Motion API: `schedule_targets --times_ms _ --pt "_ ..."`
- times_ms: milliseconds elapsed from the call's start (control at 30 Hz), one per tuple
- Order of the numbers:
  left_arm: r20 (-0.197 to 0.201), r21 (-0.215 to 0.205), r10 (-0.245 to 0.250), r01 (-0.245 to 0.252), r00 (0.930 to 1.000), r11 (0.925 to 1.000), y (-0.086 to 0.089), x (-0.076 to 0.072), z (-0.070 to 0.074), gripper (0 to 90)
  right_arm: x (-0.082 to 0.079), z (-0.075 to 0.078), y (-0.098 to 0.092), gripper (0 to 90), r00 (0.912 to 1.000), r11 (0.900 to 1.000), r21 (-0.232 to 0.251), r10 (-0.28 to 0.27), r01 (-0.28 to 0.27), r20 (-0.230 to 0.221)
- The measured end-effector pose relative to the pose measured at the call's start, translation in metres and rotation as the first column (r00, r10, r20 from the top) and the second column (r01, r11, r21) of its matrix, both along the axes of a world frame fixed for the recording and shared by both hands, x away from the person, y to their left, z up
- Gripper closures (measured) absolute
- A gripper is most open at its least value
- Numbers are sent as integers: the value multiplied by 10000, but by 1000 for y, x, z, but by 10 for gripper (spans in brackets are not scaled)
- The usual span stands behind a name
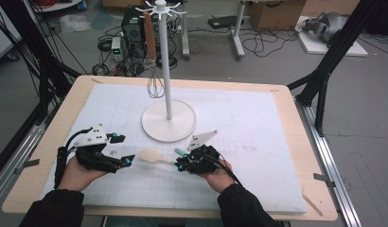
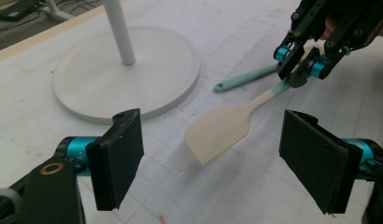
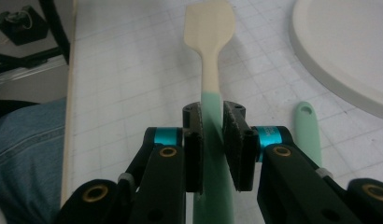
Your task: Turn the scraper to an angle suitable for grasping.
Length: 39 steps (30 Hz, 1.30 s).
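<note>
A spatula [image 1: 150, 155] with a cream blade [image 2: 221, 130] and a mint-green handle is held by that handle in my right gripper [image 3: 213, 135], whose pads are shut on it. Its blade [image 3: 209, 28] sticks out level toward my left gripper [image 1: 123, 150]. My left gripper [image 2: 217, 161] stands open, its two black pads [image 2: 118, 156] wide apart, with the blade just ahead of the gap and touching neither. My right gripper [image 2: 299, 65] also faces it across the mat. Both hands rest low over the white mat near the table's front.
A white stand [image 1: 168, 120] with a round base [image 2: 129, 74] and tall pole rises mid-table; a whisk [image 1: 154, 85] with a wooden handle hangs from its top hooks. A second mint-green handle [image 3: 307, 130] lies on the mat between my right gripper and the base [image 3: 343, 51].
</note>
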<state>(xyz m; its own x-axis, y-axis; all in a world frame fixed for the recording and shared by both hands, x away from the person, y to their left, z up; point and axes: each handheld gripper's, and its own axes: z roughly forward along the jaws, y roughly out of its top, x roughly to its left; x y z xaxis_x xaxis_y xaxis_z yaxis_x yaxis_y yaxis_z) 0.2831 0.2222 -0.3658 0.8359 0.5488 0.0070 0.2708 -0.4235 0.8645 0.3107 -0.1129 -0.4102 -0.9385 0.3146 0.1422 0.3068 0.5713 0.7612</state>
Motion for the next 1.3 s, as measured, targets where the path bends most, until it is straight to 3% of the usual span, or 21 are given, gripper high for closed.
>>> schedule_targets --times_ms 300,633,733,1067,1300 --pt "-73 159 -692 693 9976 9975 -16 1 0 233 -3 16 0 789 9982 9982 -138 586 -585 102" --pt "-198 296 -1453 1458 9892 9889 -35 1 4 256 -7 31 -3 788 9962 9969 -77 788 -786 360" --pt "-208 334 -1589 1595 9871 9866 -38 1 5 263 -8 34 -3 788 9962 9966 -10 828 -828 255" --pt "-229 650 -2156 2166 9762 9741 -49 0 8 291 -7 43 4 788 9926 9930 -74 1178 -1176 290" --pt "-363 850 -2681 2703 9627 9590 -56 -2 9 351 -9 46 11 788 9895 9896 -287 1419 -1412 263"
